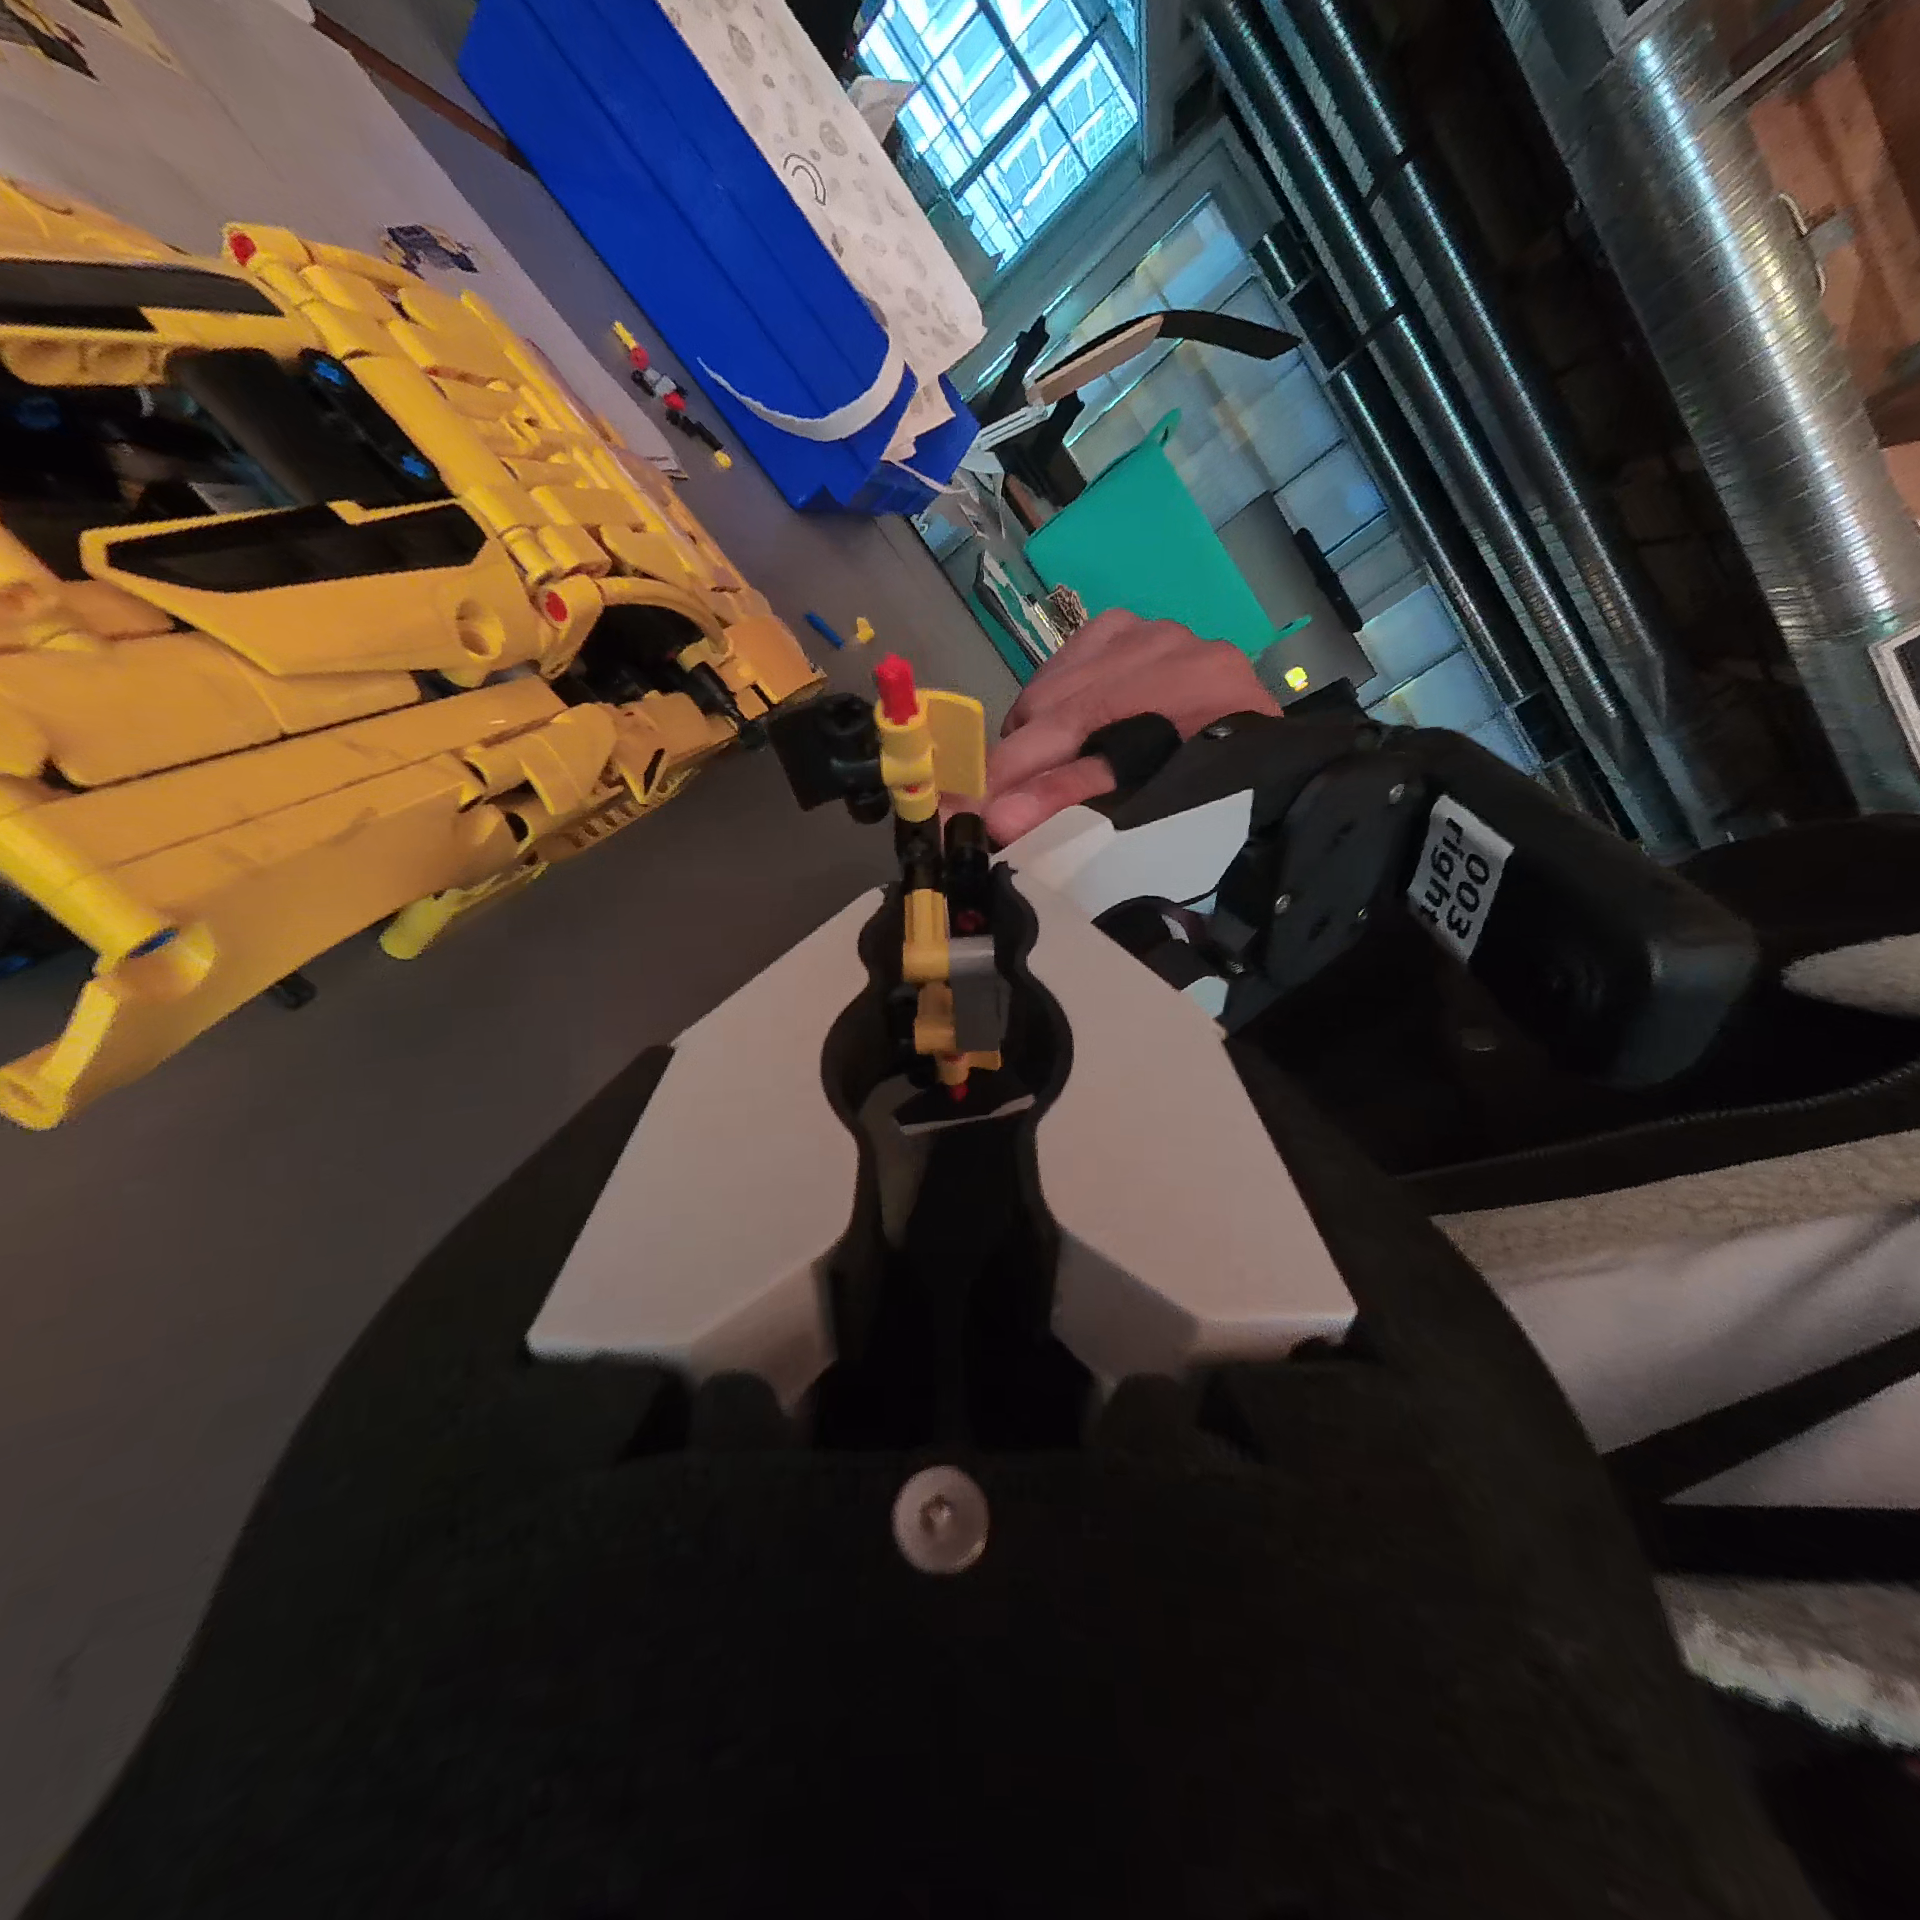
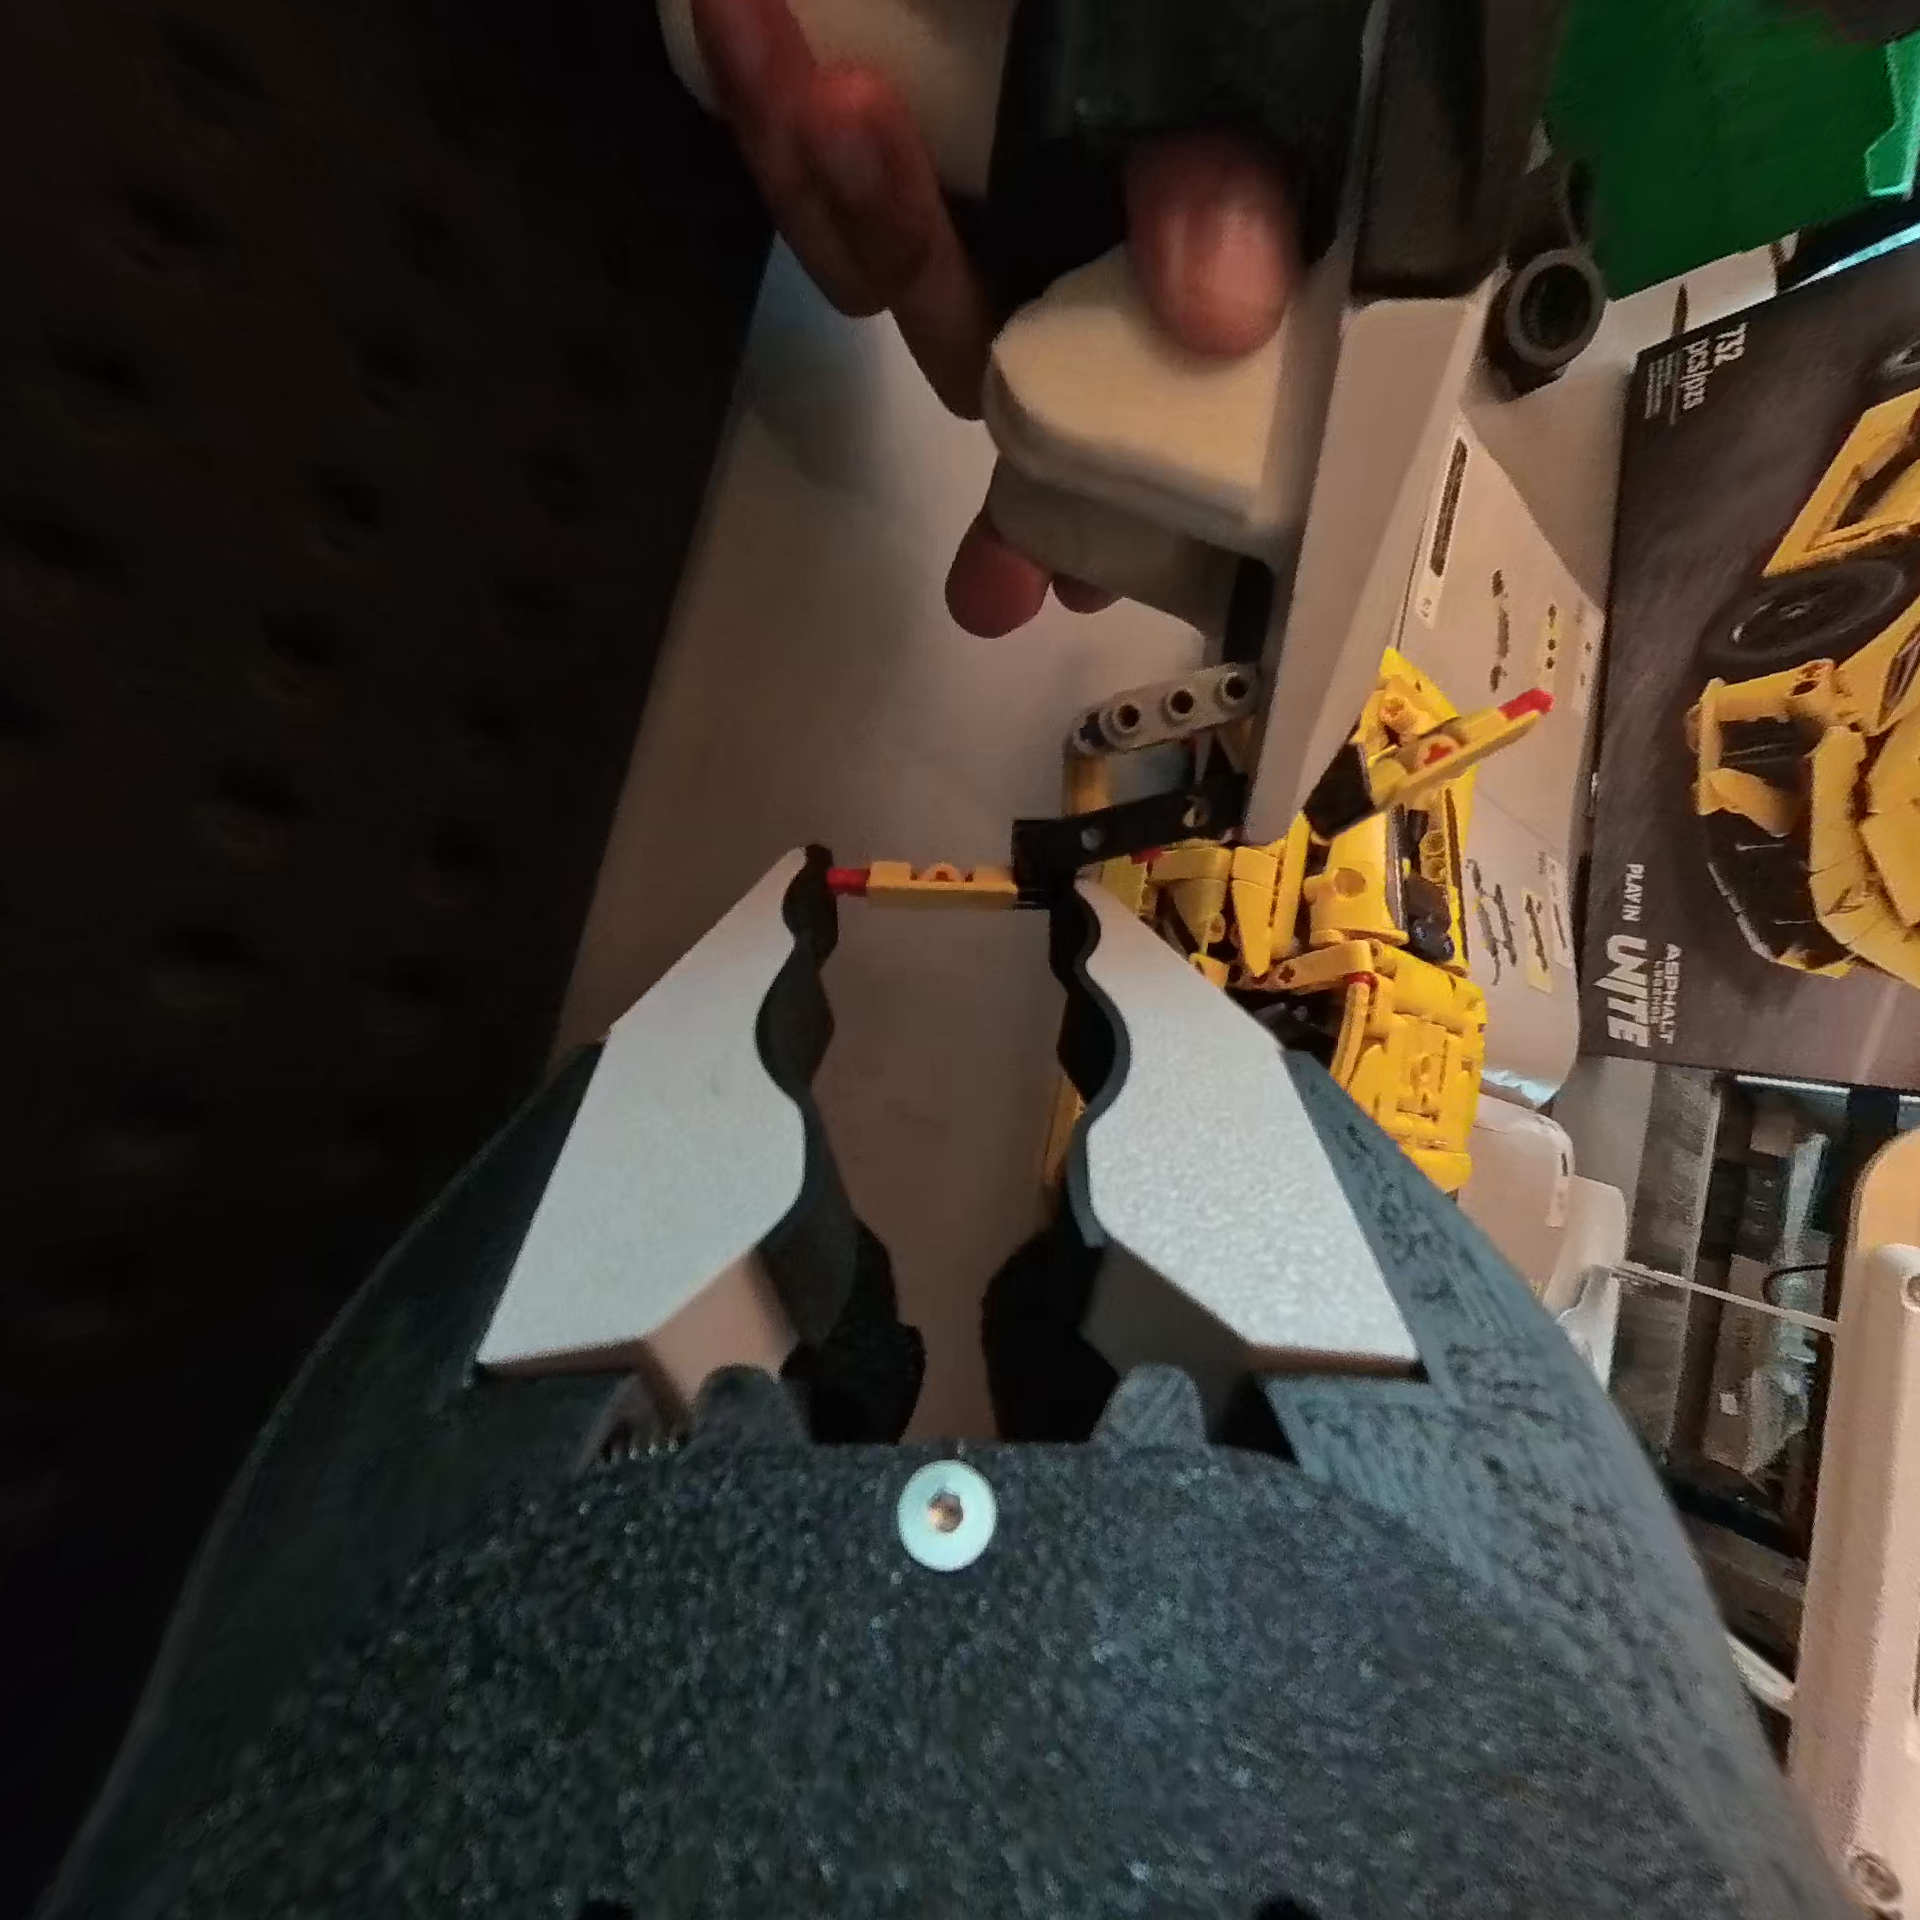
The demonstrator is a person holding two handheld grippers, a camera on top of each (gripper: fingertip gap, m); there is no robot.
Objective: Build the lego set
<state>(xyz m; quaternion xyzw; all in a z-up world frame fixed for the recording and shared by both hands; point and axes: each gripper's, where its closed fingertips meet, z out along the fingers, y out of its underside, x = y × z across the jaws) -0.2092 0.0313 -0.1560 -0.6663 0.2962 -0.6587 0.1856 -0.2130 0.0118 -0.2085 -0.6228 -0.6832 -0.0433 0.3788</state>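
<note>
Both grippers on one small lego sub-assembly, held up off the table beside the yellow car.

Left gripper (image 1: 940, 935): jaws pinched narrow around a yellow-and-black sub-assembly (image 1: 925, 831); its red-tipped yellow pin sticks out past the fingertips, a black connector block on one side. Right gripper (image 2: 940, 894): jaws part-way apart, tips bracketing a short yellow beam with a red pin end (image 2: 935, 889); left tip touches the red end, right tip touches the black piece at the other end. Cannot tell how firm the grip is. Yellow lego car (image 1: 343, 623), largely built, sits on the grey table (image 1: 364, 1195) just beside the held piece. Loose small parts (image 1: 665, 390) lie farther off, near a blue bin (image 1: 675, 229). Set box (image 2: 1766, 675) lies behind the car in the right wrist view.
</note>
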